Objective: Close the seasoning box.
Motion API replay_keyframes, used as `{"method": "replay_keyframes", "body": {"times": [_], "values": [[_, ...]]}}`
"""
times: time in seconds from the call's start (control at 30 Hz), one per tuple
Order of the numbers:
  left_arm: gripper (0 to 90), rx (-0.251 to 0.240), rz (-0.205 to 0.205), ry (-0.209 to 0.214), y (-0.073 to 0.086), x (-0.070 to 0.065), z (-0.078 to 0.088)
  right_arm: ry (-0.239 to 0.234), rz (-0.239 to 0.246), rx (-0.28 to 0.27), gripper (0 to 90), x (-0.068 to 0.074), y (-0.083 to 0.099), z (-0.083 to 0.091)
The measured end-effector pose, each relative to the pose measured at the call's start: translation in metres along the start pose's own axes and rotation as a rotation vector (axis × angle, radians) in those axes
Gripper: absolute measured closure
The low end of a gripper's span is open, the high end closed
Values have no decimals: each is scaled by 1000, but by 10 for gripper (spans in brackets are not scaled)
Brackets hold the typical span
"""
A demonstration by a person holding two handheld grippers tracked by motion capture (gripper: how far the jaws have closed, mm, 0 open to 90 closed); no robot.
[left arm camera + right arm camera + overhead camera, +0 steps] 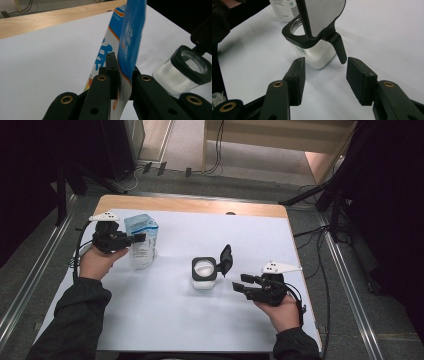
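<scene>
A blue and white printed pouch [142,252] stands upright at the left of the white sheet. My left gripper [141,238] is shut on the pouch's upper side edge; in the left gripper view the thin edge of the pouch [130,32] is pinched between the jaws of the left gripper [123,67]. A square glass jar [204,272] with white contents sits mid-table, its black hinged lid [226,259] flipped up. My right gripper [239,284] hovers just right of the jar, open and empty. In the right gripper view the right gripper [324,75] faces the jar [317,53] and lid [324,17].
The white sheet [200,320] covers most of the wooden table [200,206], which shows bare along the far edge. Dark stands and cables [320,265] flank the table on the floor. A person's sleeve [227,17] lies at the left in the right gripper view.
</scene>
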State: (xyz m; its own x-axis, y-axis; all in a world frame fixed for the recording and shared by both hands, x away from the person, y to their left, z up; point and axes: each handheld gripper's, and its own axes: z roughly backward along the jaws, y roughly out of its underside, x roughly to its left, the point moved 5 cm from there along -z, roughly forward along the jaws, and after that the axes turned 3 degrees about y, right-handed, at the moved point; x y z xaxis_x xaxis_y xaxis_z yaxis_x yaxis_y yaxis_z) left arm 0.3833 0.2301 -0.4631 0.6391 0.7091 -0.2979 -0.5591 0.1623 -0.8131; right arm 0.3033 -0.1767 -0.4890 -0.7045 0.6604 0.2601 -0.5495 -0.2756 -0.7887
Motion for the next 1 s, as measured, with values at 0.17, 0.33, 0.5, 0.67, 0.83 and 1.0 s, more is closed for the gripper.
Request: {"method": "replay_keyframes", "body": {"times": [0.17, 0.33, 0.5, 0.67, 0.83, 1.0], "values": [[855, -8, 11, 2, 7, 0, 6, 4, 0, -5, 507, -5, -3, -2], [824, 0, 9, 6, 14, -1, 11, 15, 4, -4, 509, -8, -7, -5], [784, 3, 11, 1, 19, -2, 13, 21, 4, -8, 515, -13, -10, -9], [749, 7, 0, -8, 21, -3, 14, 21, -10, -21, 528, -17, -15, -11], [684, 9, -3, -4, 23, -3, 15, 20, -18, -27, 558, -20, -18, -14], [590, -1, -15, -13, 25, -3, 13, 26, -20, -39, 665, -23, -22, -19]]}}
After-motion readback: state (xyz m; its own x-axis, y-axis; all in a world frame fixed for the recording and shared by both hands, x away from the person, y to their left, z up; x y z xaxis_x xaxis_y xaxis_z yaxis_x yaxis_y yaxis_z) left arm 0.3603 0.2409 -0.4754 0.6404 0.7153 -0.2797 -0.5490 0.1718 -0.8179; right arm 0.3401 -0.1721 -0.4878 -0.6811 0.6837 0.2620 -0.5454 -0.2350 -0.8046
